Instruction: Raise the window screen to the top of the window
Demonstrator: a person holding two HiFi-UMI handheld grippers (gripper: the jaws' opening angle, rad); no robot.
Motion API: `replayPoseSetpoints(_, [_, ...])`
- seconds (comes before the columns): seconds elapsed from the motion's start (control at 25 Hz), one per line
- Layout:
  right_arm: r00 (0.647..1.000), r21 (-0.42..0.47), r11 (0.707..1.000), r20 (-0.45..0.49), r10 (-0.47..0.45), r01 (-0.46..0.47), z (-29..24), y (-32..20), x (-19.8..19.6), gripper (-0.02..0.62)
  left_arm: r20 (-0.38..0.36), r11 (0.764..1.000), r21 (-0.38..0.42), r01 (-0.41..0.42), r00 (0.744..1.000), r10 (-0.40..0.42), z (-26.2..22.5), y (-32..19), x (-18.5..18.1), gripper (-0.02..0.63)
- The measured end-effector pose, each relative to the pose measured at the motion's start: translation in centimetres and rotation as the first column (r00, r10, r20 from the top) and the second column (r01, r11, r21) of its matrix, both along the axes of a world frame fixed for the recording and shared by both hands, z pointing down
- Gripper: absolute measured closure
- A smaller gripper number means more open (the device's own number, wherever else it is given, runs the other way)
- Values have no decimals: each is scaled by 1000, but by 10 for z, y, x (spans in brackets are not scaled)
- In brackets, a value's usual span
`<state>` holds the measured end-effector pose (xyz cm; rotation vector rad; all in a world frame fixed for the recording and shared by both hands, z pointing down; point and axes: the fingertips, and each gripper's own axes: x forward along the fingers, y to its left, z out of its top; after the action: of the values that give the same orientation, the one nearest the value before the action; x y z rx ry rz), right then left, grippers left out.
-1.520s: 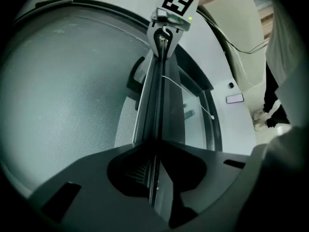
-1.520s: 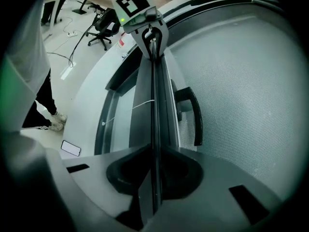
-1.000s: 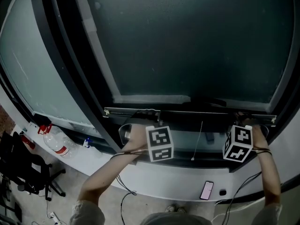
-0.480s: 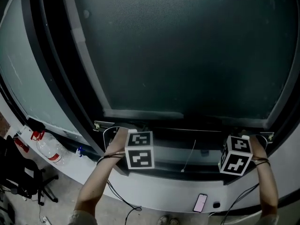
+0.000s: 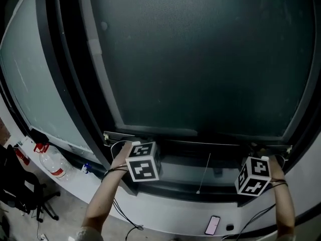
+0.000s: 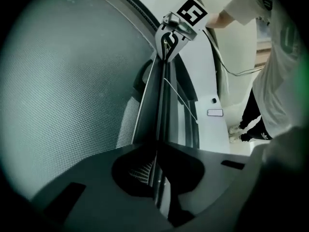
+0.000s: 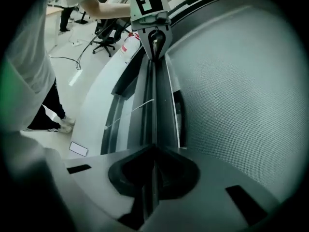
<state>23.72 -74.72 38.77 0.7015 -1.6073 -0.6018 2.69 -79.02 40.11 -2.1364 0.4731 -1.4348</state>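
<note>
Head view: the window screen (image 5: 200,59), a dark mesh, fills almost the whole pane. Its bottom rail (image 5: 200,143) lies low, just above the window sill (image 5: 165,205) and far from the top of the frame. The left gripper (image 5: 136,143) meets the rail near its left end and the right gripper (image 5: 261,150) meets it near its right end, each marker cube hanging just under the rail. A thin pull cord (image 5: 204,172) dangles from the rail between the two cubes. Down on the floor lie a phone (image 5: 212,225) below the sill and a clear bottle (image 5: 51,165) by the left wall, with an office chair (image 5: 22,195) in the lower left corner.

Left gripper view: the two jaws are drawn in tight on the rail's edge — no gap shows beside it. The rail runs straight away to the other gripper at its far end. Mesh fills the left side; the sill and floor lie to the right, where a person's trouser leg and shoes show.

Right gripper view: these jaws are likewise clamped on the rail, which leads away to the left gripper's cube at the top. Mesh lies to the right — sill, phone and floor to the left.
</note>
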Motion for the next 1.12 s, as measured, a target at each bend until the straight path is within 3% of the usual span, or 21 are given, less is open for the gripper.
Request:
replayPoseSetpoints(0.16, [1000, 129, 992, -26, 12, -9, -56, -7, 1, 575, -5, 989, 150, 14, 1000, -13, -56, -8, 0, 588])
replayPoseSetpoints(0.28, [999, 233, 972, -35, 9, -1, -107, -11, 1, 575, -14, 958, 285, 28, 1000, -25, -109, -14, 0, 588])
replayPoseSetpoints(0.44, [998, 364, 931, -68, 13, 13, -180, -17, -1, 575, -20, 906, 422, 36, 999, -31, -183, -21, 0, 588])
replayPoseSetpoints(0.64, [994, 532, 846, -98, 38, 20, -285, -17, -1, 575, 28, 830, 557, 46, 997, -74, -288, -23, -2, 588])
replayPoseSetpoints(0.88, [990, 646, 763, -118, 79, 16, -402, -18, -5, 575, 0, 735, 674, 73, 995, -99, -406, -25, -5, 589])
replayPoseSetpoints(0.96, [987, 686, 728, -125, 99, 14, -436, -20, -3, 575, -15, 682, 726, 84, 994, -107, -441, -27, -3, 591])
replayPoseSetpoints(1.12, [983, 762, 647, -120, 140, 0, -499, -22, -2, 575, -56, 544, 830, 119, 990, -131, -505, -29, -2, 591])
